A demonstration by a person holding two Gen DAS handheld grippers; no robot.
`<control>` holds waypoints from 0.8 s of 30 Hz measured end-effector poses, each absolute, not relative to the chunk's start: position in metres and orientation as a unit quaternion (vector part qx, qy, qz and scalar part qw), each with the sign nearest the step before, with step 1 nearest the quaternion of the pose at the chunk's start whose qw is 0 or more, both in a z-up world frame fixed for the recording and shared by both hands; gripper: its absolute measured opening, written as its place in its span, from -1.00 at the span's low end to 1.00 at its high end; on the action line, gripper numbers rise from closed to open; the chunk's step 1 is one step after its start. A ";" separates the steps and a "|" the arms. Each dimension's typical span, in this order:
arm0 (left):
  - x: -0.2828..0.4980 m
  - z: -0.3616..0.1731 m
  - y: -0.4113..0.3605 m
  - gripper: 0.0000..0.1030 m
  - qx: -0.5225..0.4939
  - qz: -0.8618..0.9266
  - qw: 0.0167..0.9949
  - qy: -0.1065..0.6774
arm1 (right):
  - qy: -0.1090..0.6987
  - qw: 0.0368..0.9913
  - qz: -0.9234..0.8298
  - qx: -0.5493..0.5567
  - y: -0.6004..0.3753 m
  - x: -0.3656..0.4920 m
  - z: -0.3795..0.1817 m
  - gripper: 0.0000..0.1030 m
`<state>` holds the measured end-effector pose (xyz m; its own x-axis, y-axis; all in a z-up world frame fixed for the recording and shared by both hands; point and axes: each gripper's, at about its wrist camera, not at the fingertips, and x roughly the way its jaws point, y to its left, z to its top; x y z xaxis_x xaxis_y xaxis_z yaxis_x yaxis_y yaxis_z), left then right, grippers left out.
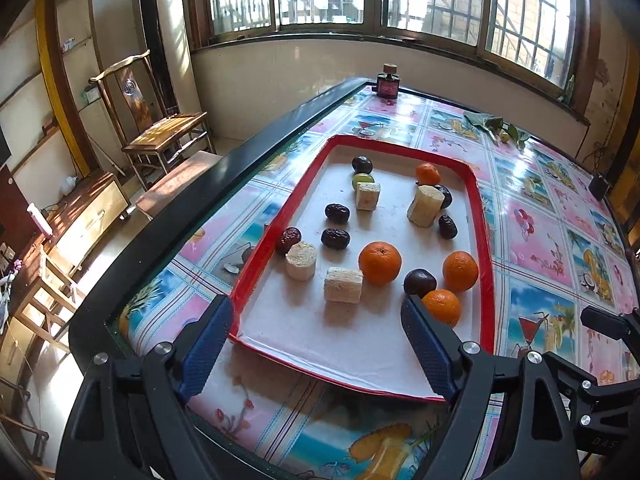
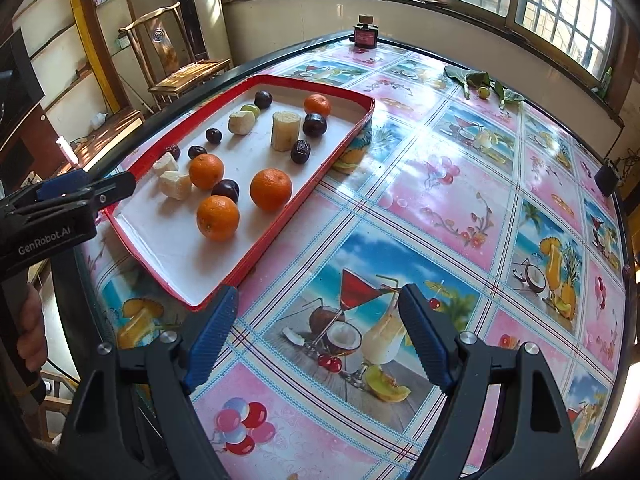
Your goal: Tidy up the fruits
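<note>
I hold my left gripper [image 1: 316, 344] spread and empty over the near end of the red tray [image 1: 484, 240] containing the oranges [image 1: 379, 262], my right gripper [image 2: 318, 336] likewise spread, right of the red tray

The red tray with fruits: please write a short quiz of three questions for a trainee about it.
1. True or false: both the left gripper and the right gripper are open and hold nothing.
2. How many oranges lie in the red tray?
3. Which lies outside the tray? A) the small green fruit on leaves B) a dark plum C) a sugarcane piece

Key: 1 true; 2 four, one of them near the middle; 3 A.
</note>
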<state>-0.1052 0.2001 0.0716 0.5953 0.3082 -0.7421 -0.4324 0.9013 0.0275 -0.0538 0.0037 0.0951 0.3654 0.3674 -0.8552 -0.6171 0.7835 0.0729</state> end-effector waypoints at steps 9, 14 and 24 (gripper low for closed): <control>-0.119 0.079 0.200 0.63 -0.106 0.238 0.884 0.387 | 0.477 0.812 0.307 -0.136 0.000 -0.054 0.094 0.61; -0.126 0.080 0.196 0.64 -0.130 0.240 0.888 0.369 | 0.480 0.811 0.306 -0.135 -0.002 -0.054 0.092 0.61; -0.119 0.075 0.192 0.64 -0.140 0.207 0.884 0.394 | 0.487 0.810 0.300 -0.130 -0.006 -0.053 0.087 0.61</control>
